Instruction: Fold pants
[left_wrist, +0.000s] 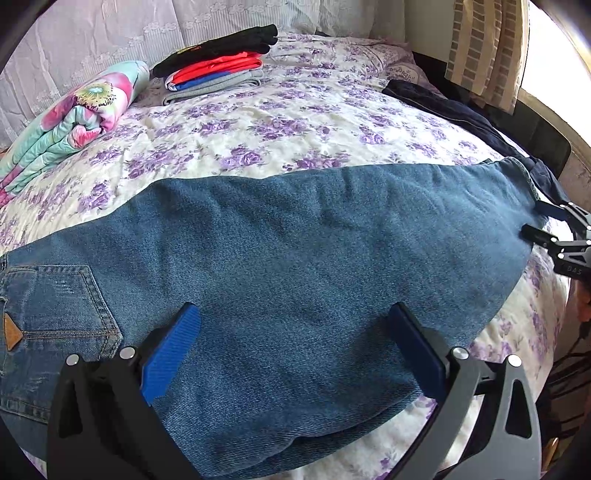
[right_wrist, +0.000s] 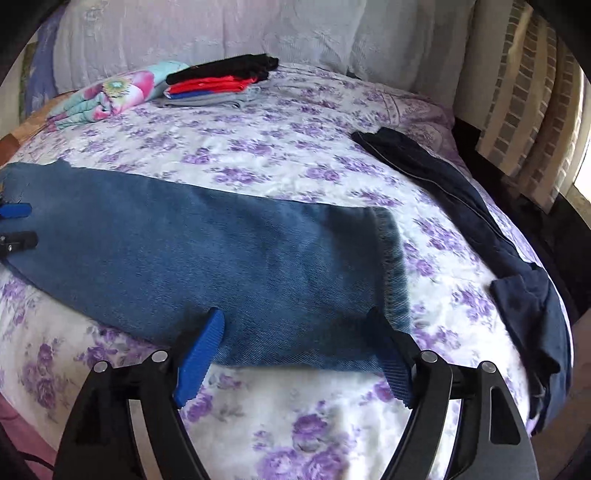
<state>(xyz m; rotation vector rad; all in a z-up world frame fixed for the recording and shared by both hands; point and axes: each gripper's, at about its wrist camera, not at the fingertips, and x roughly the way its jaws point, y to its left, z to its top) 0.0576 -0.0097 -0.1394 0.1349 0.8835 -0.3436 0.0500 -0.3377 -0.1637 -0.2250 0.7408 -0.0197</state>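
Lying flat across the bed (left_wrist: 280, 122), the jeans (left_wrist: 295, 258) sit under your grippers. Left gripper (left_wrist: 293, 354) spread wide over the seat, gripping nothing. Right gripper (right_wrist: 299, 354) released at the hem end.

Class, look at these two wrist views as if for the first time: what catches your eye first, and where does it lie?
The blue jeans dominate, stretched flat across the near part of the purple-flowered bedspread. An open hand-held gripper hovers at each end: the left hand-held gripper by the back pocket end, the right hand-held gripper at the hem. At the far side sits a stack of folded clothes, topped in black and red.
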